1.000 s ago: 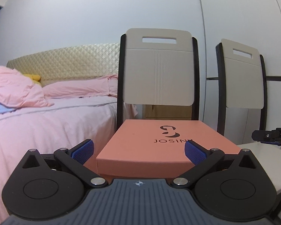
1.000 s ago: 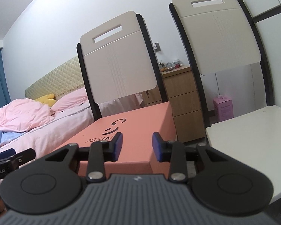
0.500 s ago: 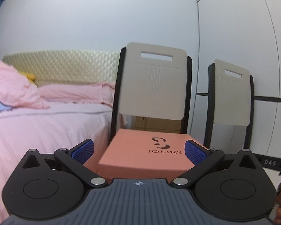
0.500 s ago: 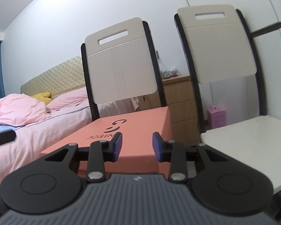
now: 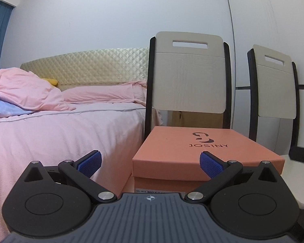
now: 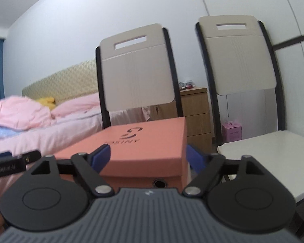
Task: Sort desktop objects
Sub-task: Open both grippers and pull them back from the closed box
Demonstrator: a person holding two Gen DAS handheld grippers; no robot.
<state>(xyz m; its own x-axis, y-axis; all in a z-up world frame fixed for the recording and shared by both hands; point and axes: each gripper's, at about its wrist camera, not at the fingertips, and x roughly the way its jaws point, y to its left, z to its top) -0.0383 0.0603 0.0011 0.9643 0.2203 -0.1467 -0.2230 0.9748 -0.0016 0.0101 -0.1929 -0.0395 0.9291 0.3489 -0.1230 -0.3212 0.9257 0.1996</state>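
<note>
An orange shoe box (image 5: 194, 151) with a dark logo on its lid rests on the seat of a chair (image 5: 188, 81); the right wrist view shows it as the box (image 6: 148, 147) with a round hole in its near end. My left gripper (image 5: 151, 163) is open, short of the box, nothing between its blue pads. The jaws of my right gripper (image 6: 147, 159) are opening, its pads standing on either side of the box's near corner without pressing it.
A second chair (image 6: 241, 60) with a white seat (image 6: 273, 156) stands to the right. A bed (image 5: 60, 133) with pink bedding fills the left. Behind the chairs are a wooden drawer unit (image 6: 194, 113) and a small pink box (image 6: 232, 132) on the floor.
My right gripper's jaws went from nearly together to wide apart and it drew nearer the box. The left view has shifted so the box sits further right; its jaws stayed open.
</note>
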